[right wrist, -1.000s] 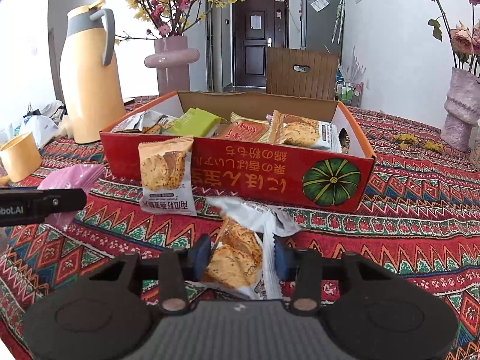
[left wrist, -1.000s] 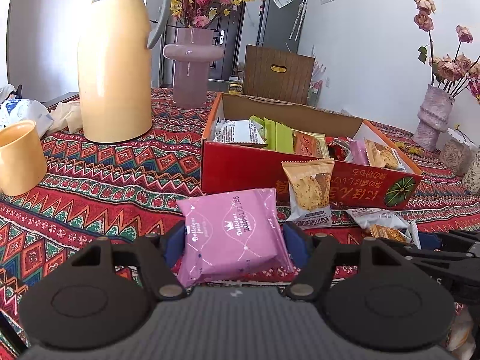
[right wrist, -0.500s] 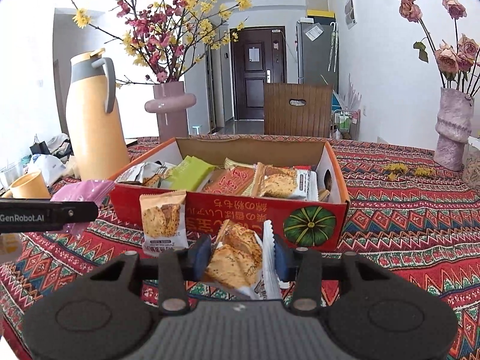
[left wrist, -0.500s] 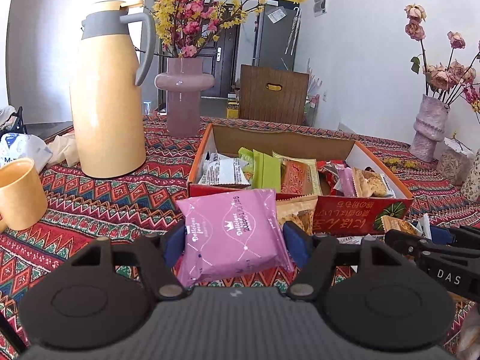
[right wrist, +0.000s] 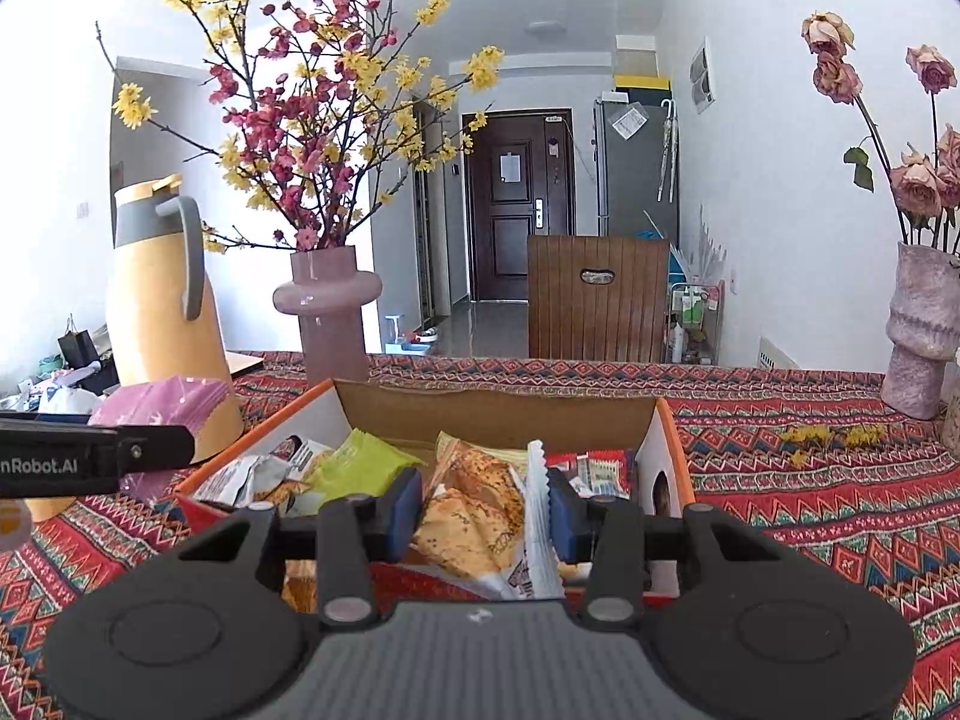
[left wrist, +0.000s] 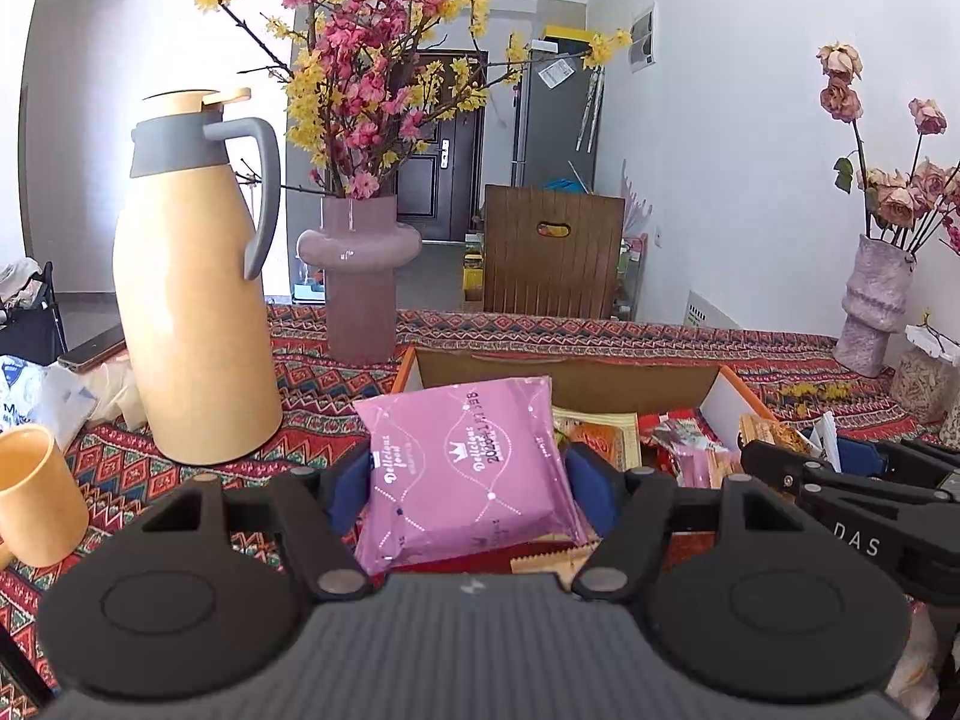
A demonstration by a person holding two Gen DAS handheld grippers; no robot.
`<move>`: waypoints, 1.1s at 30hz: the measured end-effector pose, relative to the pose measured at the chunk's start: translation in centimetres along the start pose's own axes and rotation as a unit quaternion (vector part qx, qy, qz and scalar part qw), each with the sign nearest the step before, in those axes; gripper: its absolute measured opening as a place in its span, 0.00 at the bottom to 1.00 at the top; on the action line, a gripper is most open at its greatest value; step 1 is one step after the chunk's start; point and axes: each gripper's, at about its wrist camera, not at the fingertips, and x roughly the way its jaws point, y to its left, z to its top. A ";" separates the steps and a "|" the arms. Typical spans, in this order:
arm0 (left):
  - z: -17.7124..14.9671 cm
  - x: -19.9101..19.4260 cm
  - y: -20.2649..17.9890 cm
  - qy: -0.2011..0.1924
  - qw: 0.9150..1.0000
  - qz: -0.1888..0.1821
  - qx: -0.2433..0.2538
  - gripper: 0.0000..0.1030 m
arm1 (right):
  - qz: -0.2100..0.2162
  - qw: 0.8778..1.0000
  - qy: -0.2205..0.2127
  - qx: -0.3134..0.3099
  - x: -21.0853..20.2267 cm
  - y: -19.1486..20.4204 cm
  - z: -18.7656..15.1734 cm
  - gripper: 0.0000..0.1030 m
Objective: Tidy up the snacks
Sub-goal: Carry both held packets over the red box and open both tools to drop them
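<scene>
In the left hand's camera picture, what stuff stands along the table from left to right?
Yellow mug → yellow jug → purple vase of blossoms → pink snack packet held in the left gripper → right gripper → pale vase of dried roses.

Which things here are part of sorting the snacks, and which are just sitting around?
Part of the job: pink packet in the left gripper; cracker packet in the right gripper; snack box.

Just sitting around: jug, mug, flower vase, rose vase.
</scene>
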 end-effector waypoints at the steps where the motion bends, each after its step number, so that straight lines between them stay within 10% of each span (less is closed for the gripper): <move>1: 0.4 0.3 -0.1 -0.003 1.000 0.001 -0.001 0.68 | -0.001 1.000 -0.002 0.000 0.5 -0.1 0.4 0.41; 28: 0.4 7.9 0.2 -0.031 0.999 0.031 -0.015 0.75 | -0.041 0.999 -0.012 0.009 6.7 -0.3 0.1 0.44; 30: 0.5 7.4 0.6 -0.043 0.998 0.035 -0.024 0.84 | -0.045 0.999 -0.015 0.021 6.3 -0.9 0.1 0.52; 33: 0.6 6.7 0.8 -0.063 0.996 0.049 -0.036 1.00 | -0.054 0.998 -0.027 0.035 5.8 -1.5 0.2 0.93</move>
